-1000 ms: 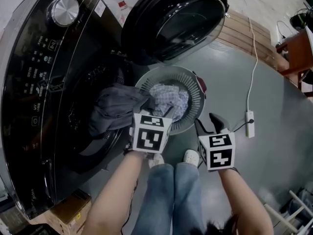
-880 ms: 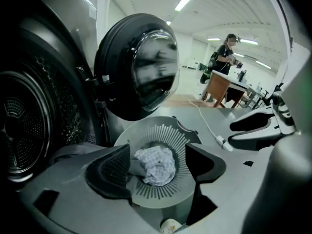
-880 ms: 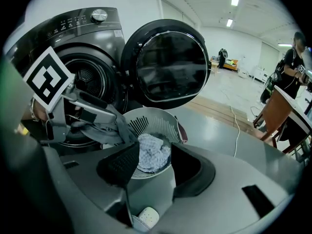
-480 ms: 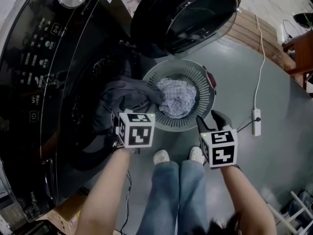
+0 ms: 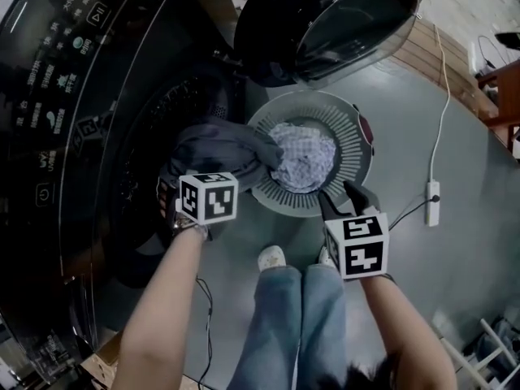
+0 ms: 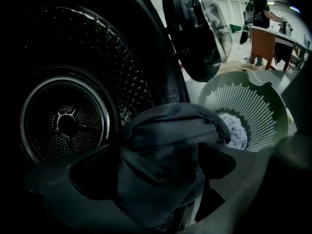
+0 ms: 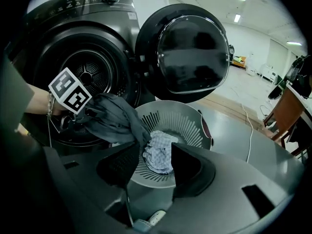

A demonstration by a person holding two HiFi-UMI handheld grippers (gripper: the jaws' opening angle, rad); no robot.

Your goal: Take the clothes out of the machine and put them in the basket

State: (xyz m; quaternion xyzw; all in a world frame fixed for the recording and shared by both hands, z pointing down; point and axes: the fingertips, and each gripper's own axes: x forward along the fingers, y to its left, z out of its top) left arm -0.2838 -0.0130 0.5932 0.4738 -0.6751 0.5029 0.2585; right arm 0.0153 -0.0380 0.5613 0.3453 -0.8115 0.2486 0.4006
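2 handheld grippers work at a front-loading washing machine [image 5: 73,145] whose round door [image 5: 341,23] stands swung open. The left gripper [image 5: 199,181] is at the drum [image 6: 68,121] opening; its jaws have just been opening and now stand wide apart, with a dark grey garment [image 5: 219,149] lying loosely between them. This garment drapes from the drum's lip across to the near rim of the grey slotted basket [image 5: 361,165], which stands on the floor just in front of the machine. 1 pale checked cloth [image 5: 305,157] already lies in the basket's bottom. The right gripper [image 5: 341,197] hovers at the basket's near edge, jaws partly apart with nothing between them.
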